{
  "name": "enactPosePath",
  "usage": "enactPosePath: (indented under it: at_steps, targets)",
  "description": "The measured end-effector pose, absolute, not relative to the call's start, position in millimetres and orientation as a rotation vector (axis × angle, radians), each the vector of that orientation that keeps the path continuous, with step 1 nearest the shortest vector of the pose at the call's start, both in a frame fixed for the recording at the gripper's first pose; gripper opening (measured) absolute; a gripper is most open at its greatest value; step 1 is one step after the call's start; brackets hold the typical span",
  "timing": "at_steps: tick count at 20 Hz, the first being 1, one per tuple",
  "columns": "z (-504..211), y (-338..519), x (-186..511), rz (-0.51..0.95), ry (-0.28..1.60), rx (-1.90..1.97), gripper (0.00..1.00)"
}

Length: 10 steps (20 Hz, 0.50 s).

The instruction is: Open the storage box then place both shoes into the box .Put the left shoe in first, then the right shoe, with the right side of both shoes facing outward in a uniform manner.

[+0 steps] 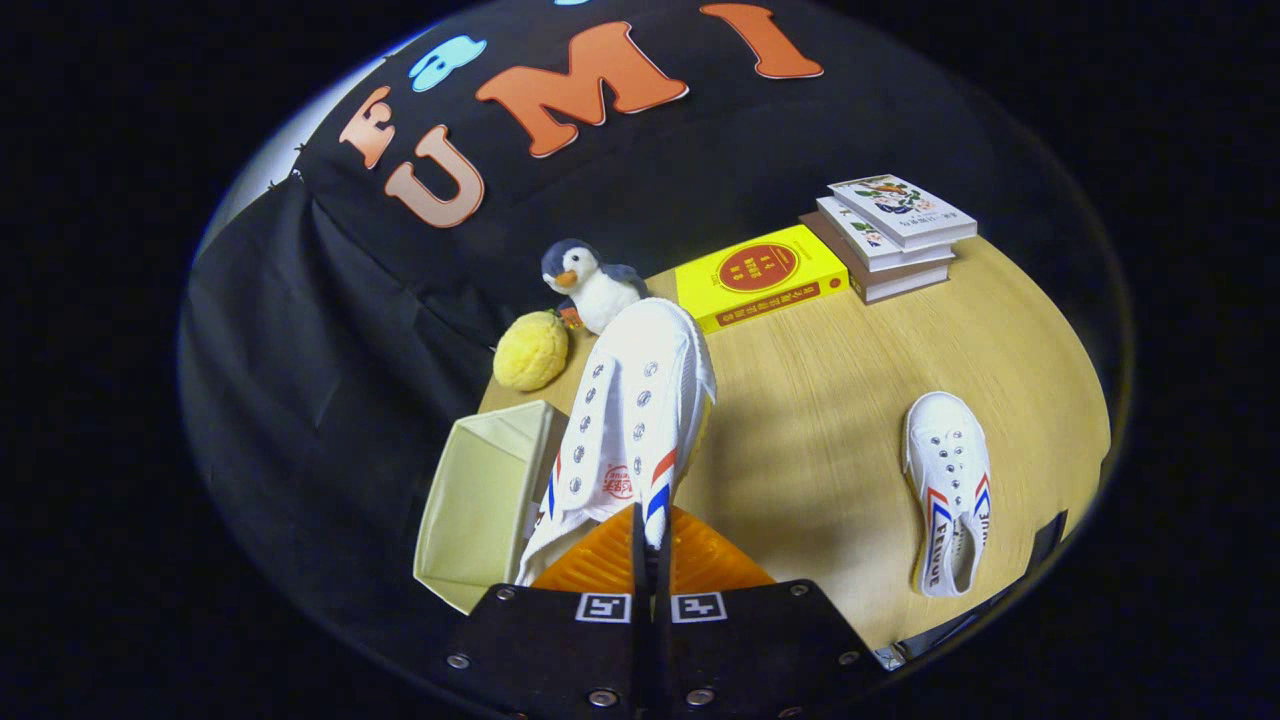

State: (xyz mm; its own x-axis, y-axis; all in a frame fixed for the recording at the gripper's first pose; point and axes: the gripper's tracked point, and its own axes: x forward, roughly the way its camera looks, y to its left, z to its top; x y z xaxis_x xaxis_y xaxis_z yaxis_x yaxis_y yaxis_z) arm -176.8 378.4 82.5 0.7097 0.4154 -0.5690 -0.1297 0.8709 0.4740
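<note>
Currently the gripper [648, 540] is pinching the first shoe [630, 420], fingers nearly closed on its side, carrying it beside the open storage box [480, 500] at 9 o'clock. Next move, likely: lowering it in; the second shoe [948, 490] is waiting at 3 o'clock.

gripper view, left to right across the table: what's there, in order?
Open storage box → white shoe pinched in the hand-held gripper → yellow book → stack of books → second white shoe lying on the table.
</note>
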Motion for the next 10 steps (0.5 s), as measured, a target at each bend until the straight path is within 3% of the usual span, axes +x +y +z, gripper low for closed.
enactPosePath:
  at_steps: [6, 10]
  targets:
    - [120, 482, -186, 0.409, 0.693, 0.469, 0.0]
    - [102, 547, -194, 0.438, 0.74, 0.453, 0.0]
